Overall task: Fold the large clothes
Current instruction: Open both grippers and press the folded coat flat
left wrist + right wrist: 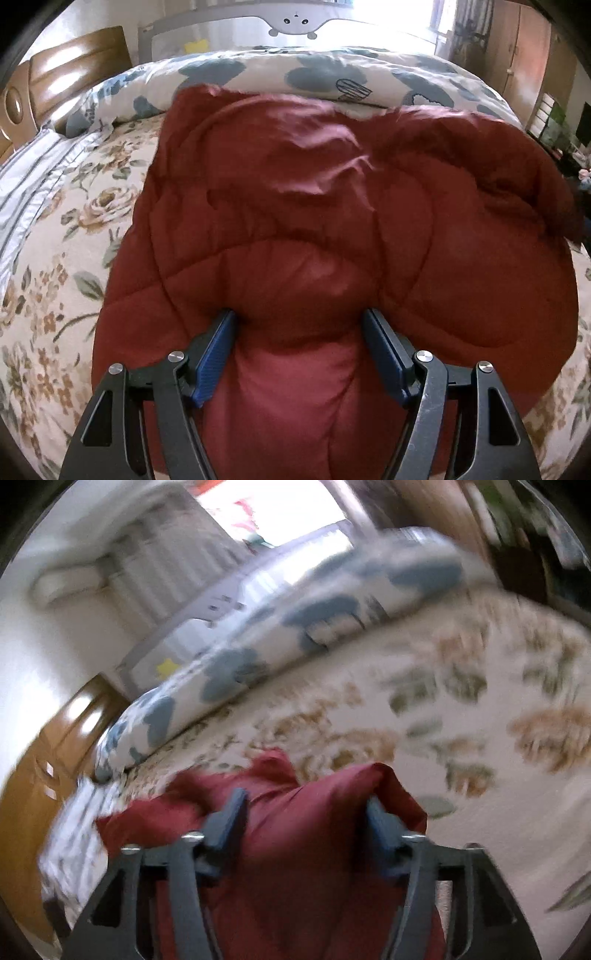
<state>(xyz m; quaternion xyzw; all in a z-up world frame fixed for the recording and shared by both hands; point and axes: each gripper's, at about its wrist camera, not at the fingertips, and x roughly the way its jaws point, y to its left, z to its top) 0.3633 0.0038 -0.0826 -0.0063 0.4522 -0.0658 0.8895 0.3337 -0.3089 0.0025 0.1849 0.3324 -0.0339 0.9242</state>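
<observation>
A dark red quilted jacket (332,206) lies spread across the floral bedsheet (55,258), filling most of the left wrist view, with its far edge reaching up to the rolled duvet printed with blue shapes (314,74) at the back of the bed. The left gripper (299,321) stands with its jaws apart over the near end of the garment; a padded bulge of red fabric sits between the blue pads (214,354), but they do not appear to be squeezing it, so I read this as a let-go rather than a grip. In the right wrist view, which is badly blurred, the right gripper (306,808) is likewise spread wide, with a rumpled peak of the same jacket (303,842) rising between its fingers and nothing clamped (the blur makes the contact hard to judge, but the gap looks free). As for progress, the jacket looks to be lying doubled over, its bulk gathered into a rounded heap, which suggests at least one fold has been laid down. What remains, by my judgement, is to smooth it and bring it into a tighter, squarer package; the edges still look loose and uneven.
</observation>
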